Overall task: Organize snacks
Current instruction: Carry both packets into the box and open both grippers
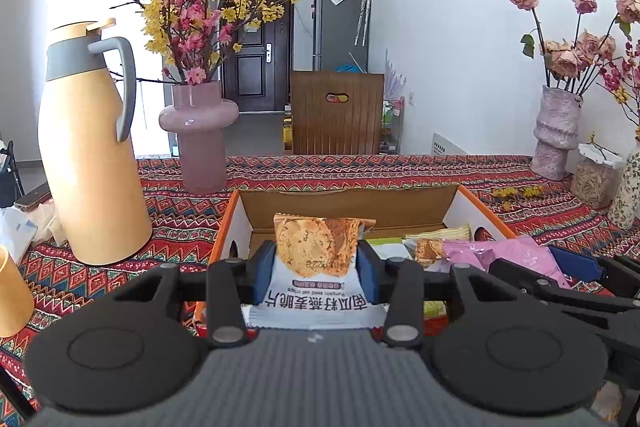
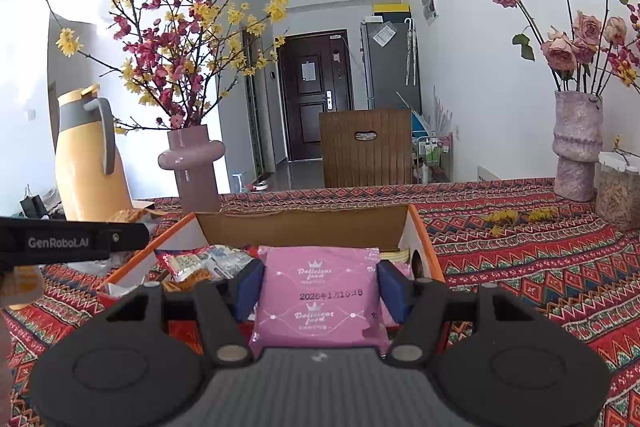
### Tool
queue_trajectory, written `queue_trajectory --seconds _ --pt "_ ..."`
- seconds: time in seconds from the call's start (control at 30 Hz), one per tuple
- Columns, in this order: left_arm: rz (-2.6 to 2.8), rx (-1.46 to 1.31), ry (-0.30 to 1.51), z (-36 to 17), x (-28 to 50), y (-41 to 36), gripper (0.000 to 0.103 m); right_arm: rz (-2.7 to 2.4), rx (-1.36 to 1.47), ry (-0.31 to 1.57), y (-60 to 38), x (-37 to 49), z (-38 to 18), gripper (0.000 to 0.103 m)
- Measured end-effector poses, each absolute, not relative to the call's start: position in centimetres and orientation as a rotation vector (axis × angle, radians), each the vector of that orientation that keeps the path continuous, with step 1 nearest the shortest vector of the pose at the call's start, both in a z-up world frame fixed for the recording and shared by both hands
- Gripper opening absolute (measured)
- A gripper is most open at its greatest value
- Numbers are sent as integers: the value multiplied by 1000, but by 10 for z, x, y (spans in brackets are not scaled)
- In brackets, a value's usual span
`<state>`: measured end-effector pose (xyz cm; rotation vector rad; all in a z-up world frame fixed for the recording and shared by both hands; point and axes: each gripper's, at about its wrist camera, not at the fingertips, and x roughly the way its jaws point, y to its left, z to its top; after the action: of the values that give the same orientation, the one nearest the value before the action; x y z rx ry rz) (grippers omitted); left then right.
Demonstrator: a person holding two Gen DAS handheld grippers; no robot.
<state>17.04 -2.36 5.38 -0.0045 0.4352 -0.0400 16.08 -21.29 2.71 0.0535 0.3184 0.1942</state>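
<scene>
Pink packet [image 2: 320, 297] in right claw [image 2: 320, 289]; oat-crisp packet [image 1: 316, 259] in left claw [image 1: 316, 269].

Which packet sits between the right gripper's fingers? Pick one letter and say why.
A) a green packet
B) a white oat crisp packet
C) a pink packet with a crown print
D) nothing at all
C: in the right wrist view the right gripper has its blue pads pressed on both sides of the pink packet, held over the cardboard box.
</scene>
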Motion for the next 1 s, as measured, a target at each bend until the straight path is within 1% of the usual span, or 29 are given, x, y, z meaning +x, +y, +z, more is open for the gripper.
queue_trajectory --seconds 0.23,0.43,0.6,0.77,0.8,0.83,0.87,0.9,0.93,0.97,1.0 --pt "12 -29 447 45 201 -16 43 210 25 317 -198 198 32 61" --pt "70 -52 437 31 219 -12 43 193 17 330 -187 226 20 61" --pt "85 -50 450 14 230 -8 43 185 -3 324 -185 231 3 61" --pt "80 -52 438 6 230 -6 45 173 -8 324 -185 231 0 62" --pt "77 -60 429 6 229 -5 47 164 -5 321 -186 231 -1 62" --pt "74 -65 419 6 227 -4 52 156 -3 320 -187 230 -1 62" --pt "70 -67 411 7 226 -4 54 152 2 322 -188 230 -1 67" --pt "67 -71 403 7 225 -4 59 148 9 323 -189 230 -1 76" --pt "67 -74 398 8 224 -3 68 141 16 322 -191 230 -1 81" --pt "71 -77 389 9 223 -3 73 134 22 317 -193 229 -1 90" --pt "77 -79 380 10 221 -3 82 127 28 312 -194 228 0 95"
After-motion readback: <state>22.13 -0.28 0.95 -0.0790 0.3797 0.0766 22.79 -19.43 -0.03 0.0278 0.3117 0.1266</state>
